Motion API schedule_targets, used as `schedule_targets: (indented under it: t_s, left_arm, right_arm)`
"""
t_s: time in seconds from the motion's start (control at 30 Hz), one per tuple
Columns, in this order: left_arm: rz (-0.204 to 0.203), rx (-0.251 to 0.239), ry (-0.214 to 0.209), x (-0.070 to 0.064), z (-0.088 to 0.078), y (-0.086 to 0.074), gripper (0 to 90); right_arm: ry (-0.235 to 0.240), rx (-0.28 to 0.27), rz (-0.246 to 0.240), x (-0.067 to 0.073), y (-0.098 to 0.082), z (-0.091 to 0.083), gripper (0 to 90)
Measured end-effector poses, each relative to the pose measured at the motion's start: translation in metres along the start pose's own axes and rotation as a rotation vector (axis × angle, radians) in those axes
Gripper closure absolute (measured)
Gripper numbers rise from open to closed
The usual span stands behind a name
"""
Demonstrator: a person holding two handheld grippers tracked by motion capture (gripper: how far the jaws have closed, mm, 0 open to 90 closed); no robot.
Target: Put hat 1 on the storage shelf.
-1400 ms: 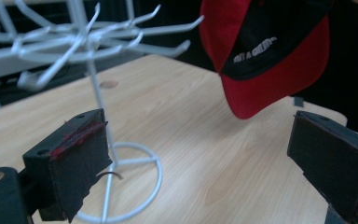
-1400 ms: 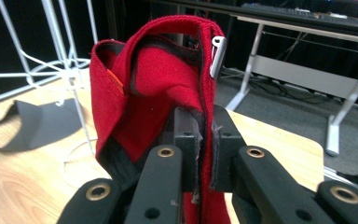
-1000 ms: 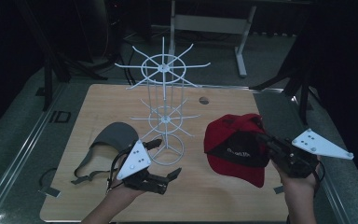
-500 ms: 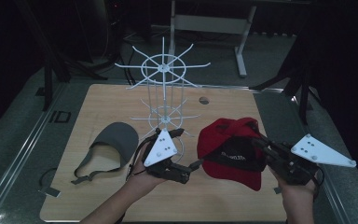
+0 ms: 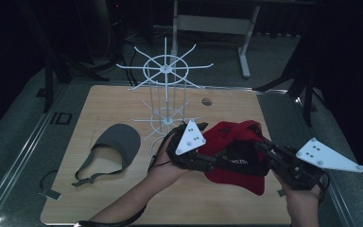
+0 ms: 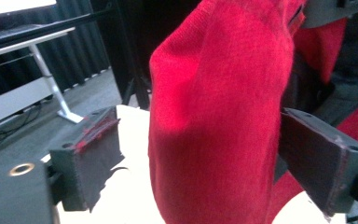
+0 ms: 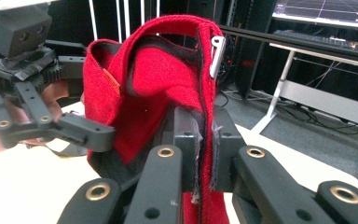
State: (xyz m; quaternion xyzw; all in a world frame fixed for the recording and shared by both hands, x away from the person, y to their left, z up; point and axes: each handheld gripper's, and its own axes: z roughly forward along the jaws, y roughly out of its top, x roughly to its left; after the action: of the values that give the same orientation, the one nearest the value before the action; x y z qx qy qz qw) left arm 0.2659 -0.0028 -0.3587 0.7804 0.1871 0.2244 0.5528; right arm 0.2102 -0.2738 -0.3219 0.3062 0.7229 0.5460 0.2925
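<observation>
1. I have the red cap lifted just off the counter, near its right front part, in front of the white wire rack.
2. My right tongs are pressed together on the cap's edge, pinching a fold of red cloth and its dark lining.
3. My left tongs are spread, with the cap's crown between the pads. They have just been closing a little, yet the left pad stands apart from the cloth, so this is no grip yet.
4. The step in hand, as I judge it, is taking a second hold so both tongs can carry the cap.
5. Next I would close the left tongs on the crown without crushing it, then raise the cap toward a rack arm, probably to hang it.
6. The high view gives the layout: a grey visor lies on the counter to the left, well apart.
7. My right gripper view shows the pinch and a metal buckle on the cap's edge.
</observation>
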Motion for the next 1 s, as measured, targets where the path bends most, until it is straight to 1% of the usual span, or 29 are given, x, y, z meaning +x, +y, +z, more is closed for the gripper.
schedule_targets:
  t_s: [0.03,0.07,0.13,0.17,0.2,0.23,0.27,0.3,0.33,0.37,0.43,0.5,0.6,0.7,0.73,0.77,0.8,0.87,0.9,1.0]
  left_arm:
    - [-0.004,0.012,0.001,-0.001,0.002,0.002,15.7]
    - [-0.008,0.03,0.006,-0.001,0.005,0.003,19.4]
    - [-0.014,0.027,0.01,-0.002,0.007,0.004,24.3]
    - [-0.008,0.032,0.02,-0.002,0.008,0.005,30.5]
    - [-0.014,0.019,0.021,-0.003,0.008,0.005,33.8]
    - [-0.013,0.014,0.024,-0.004,0.008,0.006,40.8]
    - [-0.007,0.016,0.041,-0.005,0.008,0.006,46.4]
    - [-0.01,0.013,0.051,-0.005,0.008,0.007,50.4]
    - [-0.024,0.008,0.053,-0.004,0.008,0.007,57.4]
    - [-0.03,0.004,0.068,-0.003,0.008,0.007,63.3]
    - [-0.039,-0.011,0.066,-0.002,0.007,0.008,75.0]
    - [-0.025,-0.006,0.063,-0.002,0.006,0.009,82.8]
    - [-0.011,0.001,0.066,-0.003,0.006,0.01,85.4]
    - [-0.002,0.007,0.069,-0.003,0.007,0.011,86.0]
    - [-0.006,0.009,0.071,-0.003,0.007,0.012,86.3]
    - [-0.007,0.014,0.063,-0.002,0.008,0.012,86.6]
    - [-0.001,0.014,0.065,-0.002,0.008,0.013,86.7]
    - [0.0,0.021,0.057,-0.002,0.009,0.014,86.8]
    - [0.0,0.025,0.053,-0.002,0.009,0.014,86.9]
    - [-0.002,0.036,0.043,-0.003,0.01,0.017,87.0]
  right_arm:
    - [0.0,0.004,0.0,0.0,0.0,0.0,83.8]
    - [0.0,0.007,-0.001,0.0,-0.001,0.001,83.9]
    - [0.001,0.009,-0.001,0.0,-0.001,0.001,83.8]
    - [0.0,0.011,-0.003,0.0,-0.002,0.002,83.8]
    - [0.001,0.011,-0.002,0.0,-0.002,0.002,83.8]
    - [0.003,0.01,0.002,0.0,-0.002,0.003,83.8]
    - [0.003,0.009,0.0,0.0,-0.003,0.003,83.8]
    - [0.004,0.011,0.001,0.001,-0.003,0.003,83.8]
    - [0.008,0.01,0.004,0.001,-0.003,0.003,83.8]
    - [0.011,0.01,0.004,0.002,-0.003,0.004,83.8]
    - [0.013,0.011,0.0,0.003,-0.003,0.004,83.8]
    - [0.014,0.012,-0.003,0.004,-0.003,0.004,83.8]
    - [0.017,0.01,0.002,0.004,-0.005,0.004,83.7]
    - [0.018,0.009,0.007,0.004,-0.006,0.003,83.7]
    - [0.02,0.009,0.01,0.003,-0.007,0.003,83.7]
    - [0.02,0.01,0.012,0.004,-0.009,0.003,83.7]
    - [0.014,0.015,0.009,0.004,-0.01,0.003,83.6]
    - [0.015,0.014,0.012,0.004,-0.012,0.002,83.5]
    - [0.009,0.016,0.012,0.004,-0.013,0.001,83.4]
    - [0.001,0.015,0.022,0.003,-0.016,0.0,82.9]
